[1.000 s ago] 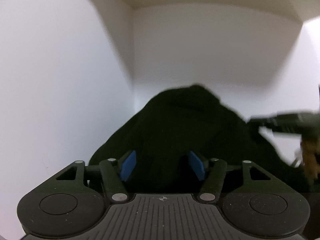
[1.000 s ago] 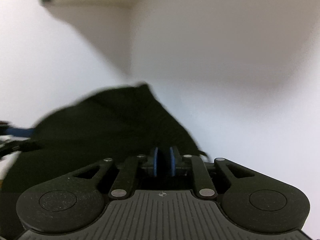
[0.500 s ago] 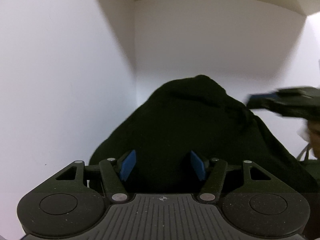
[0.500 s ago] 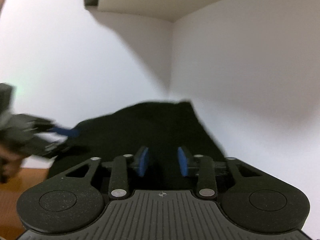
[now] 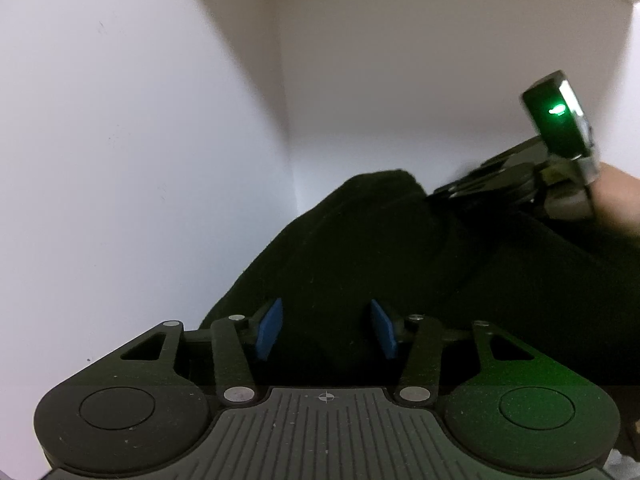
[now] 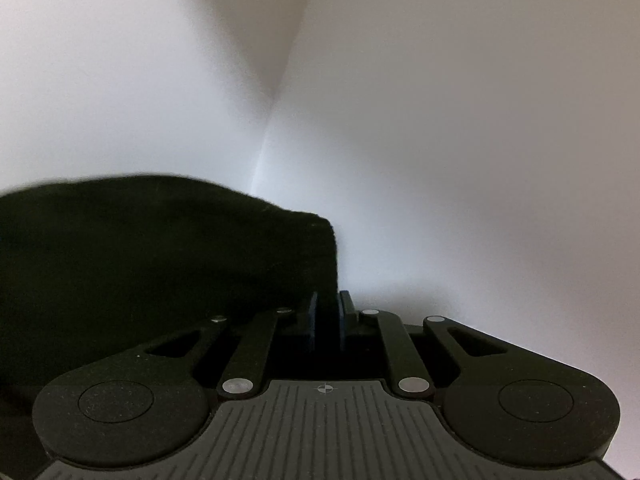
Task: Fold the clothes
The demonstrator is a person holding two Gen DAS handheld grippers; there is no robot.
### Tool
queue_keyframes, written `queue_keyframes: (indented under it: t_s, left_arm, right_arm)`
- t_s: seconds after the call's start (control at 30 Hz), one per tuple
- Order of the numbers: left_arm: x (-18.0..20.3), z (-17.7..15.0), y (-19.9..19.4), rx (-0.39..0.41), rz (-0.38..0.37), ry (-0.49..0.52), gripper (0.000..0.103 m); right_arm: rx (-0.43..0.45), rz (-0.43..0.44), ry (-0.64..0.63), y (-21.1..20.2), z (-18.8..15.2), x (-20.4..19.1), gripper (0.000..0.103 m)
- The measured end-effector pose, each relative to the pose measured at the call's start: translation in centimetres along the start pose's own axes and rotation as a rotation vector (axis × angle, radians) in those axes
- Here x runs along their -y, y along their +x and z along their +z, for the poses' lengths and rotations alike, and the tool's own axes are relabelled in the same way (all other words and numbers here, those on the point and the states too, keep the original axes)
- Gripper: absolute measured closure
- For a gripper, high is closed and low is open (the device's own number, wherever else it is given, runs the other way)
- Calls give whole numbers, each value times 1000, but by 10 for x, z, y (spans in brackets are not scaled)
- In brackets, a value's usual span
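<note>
The black garment (image 5: 400,272) hung bunched between your two claws, raised against the white walls (image 5: 140,140), with no bench in view. Your right claw (image 6: 327,316) was pressed together on the cloth's upper corner, while your left claw (image 5: 326,330) stood spread with fabric lying between its blue pads (image 5: 269,328), not gripped. The step in hand looked like a lift to shake the piece out or carry a fold over; either way your left claw needed an edge before the cloth could be drawn taut.

No readable text, label, brand or number anywhere in view.
</note>
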State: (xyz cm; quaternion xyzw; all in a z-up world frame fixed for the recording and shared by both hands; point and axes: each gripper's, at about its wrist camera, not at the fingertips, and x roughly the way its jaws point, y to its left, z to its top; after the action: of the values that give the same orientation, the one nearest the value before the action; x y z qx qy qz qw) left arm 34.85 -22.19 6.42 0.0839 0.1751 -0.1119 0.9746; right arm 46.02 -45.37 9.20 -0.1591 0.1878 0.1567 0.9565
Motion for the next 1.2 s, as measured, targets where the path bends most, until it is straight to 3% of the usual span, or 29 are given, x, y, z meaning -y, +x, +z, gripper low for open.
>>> queue_keyframes:
  t_s: [0.13,0.3,0.4,0.47,0.57,0.73,0.8,0.87,1.0,1.1,1.2]
  left_arm:
    - [-3,5,-15,27,-38,-61,32]
    - [14,14,-27,62,-79,-80,29]
    - [30,11,-24,49,-110,-73,29]
    - [38,7,-17,27,-91,-49,29]
    - [28,0,-5,-8,-49,-67,28]
    - [-6,-1,-18,3,36,-45,29]
    - [-18,-2,-35,15,93,-70,27]
    - [-28,-4,-37,-4,93,-114,27]
    - [-35,-17,-47,-37,95,-120,26]
    - [-36,-25,-70,-37,91,-127,25]
    - [-36,-30,-94,-42,83,-132,22]
  right_arm:
    - [64,-6,60,-45,-15,15,83]
    - [101,54,138,-100,-39,23,81]
    - [125,154,169,-130,-54,9,81]
    - [136,240,189,-150,-65,-3,81]
    - [95,268,129,-167,-84,-28,82]
    - [-8,133,-27,-148,-122,-37,82]
    - [2,110,-2,-155,-126,-30,82]
    - [57,87,36,-153,-118,-31,81]
    - [169,114,99,-166,-92,-46,78]
    - [180,150,67,-164,-89,-65,67]
    - [183,184,27,-161,-88,-85,68]
